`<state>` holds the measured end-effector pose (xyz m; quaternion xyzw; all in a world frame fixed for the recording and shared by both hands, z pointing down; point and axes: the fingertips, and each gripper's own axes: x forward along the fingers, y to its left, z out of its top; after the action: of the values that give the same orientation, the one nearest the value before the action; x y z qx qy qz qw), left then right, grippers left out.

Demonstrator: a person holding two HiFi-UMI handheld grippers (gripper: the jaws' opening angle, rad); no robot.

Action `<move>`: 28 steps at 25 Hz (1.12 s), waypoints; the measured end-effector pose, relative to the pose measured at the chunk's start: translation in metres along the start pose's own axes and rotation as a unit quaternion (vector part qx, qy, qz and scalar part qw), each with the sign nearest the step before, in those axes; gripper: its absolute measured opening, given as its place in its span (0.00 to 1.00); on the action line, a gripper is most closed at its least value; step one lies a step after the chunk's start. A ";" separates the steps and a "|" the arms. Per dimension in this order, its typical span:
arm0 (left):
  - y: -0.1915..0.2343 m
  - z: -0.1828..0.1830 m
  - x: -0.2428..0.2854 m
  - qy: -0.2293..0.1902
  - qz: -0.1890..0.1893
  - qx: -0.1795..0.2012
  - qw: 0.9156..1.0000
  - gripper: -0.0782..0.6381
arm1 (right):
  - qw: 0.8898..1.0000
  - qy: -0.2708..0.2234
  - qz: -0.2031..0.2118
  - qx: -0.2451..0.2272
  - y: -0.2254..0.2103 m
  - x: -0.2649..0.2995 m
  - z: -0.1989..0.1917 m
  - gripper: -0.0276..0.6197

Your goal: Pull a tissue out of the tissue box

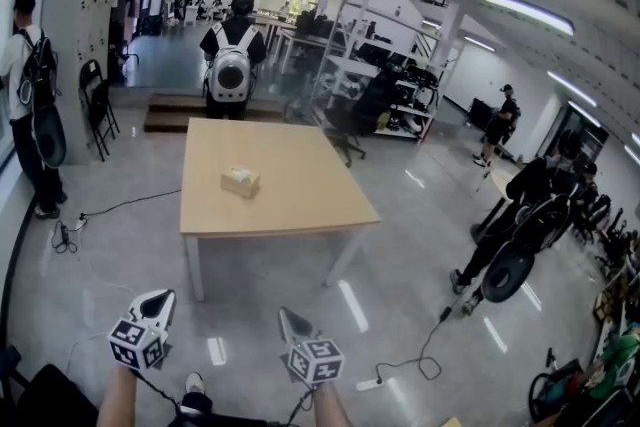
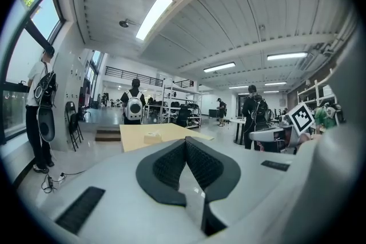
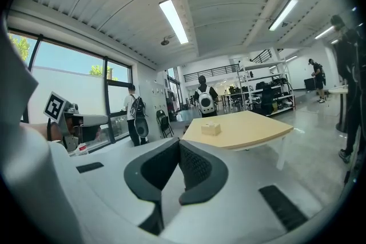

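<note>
Open hall with a glossy grey floor (image 1: 420,245); a person with a backpack (image 1: 231,55) stands beyond a pale wood table (image 1: 300,185). The tissue box (image 1: 240,181) sits on the table's left half, about mid-depth, with nothing else near it. Both grippers are low in the head view, well short of the table. Left gripper (image 1: 165,296): jaws closed, pads meeting at the tips, nothing between them. Right gripper (image 1: 286,314): the same, closed and empty. Judged step: approach, with the pull not yet begun and no contact with the box. The box's long axis runs roughly along the table's near edge, skewed a little, and its top faces up. Whether a tissue stands out of the slot is too small to tell. The next move calls for closing the gap to the table, opening one gripper's jaws, and coming down on the slot from above. The other gripper will likely have to steady the box, since a light box may lift with the tissue.
</note>
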<state>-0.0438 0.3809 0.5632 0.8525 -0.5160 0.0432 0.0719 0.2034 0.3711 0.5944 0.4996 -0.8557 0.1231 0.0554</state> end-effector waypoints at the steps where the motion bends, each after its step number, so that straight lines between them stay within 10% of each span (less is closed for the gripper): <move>1: 0.003 0.001 0.004 0.001 0.000 0.000 1.000 0.12 | 1.000 0.000 0.000 0.000 -0.002 0.005 0.002 0.06; 28: 0.166 0.054 0.172 0.005 -0.047 0.004 0.999 0.12 | 0.999 -0.005 -0.049 0.003 -0.036 0.212 0.073 0.06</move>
<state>-0.1112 0.1452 0.5484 0.8759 -0.4747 0.0458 0.0730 0.1322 0.1566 0.5755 0.5417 -0.8301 0.1204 0.0556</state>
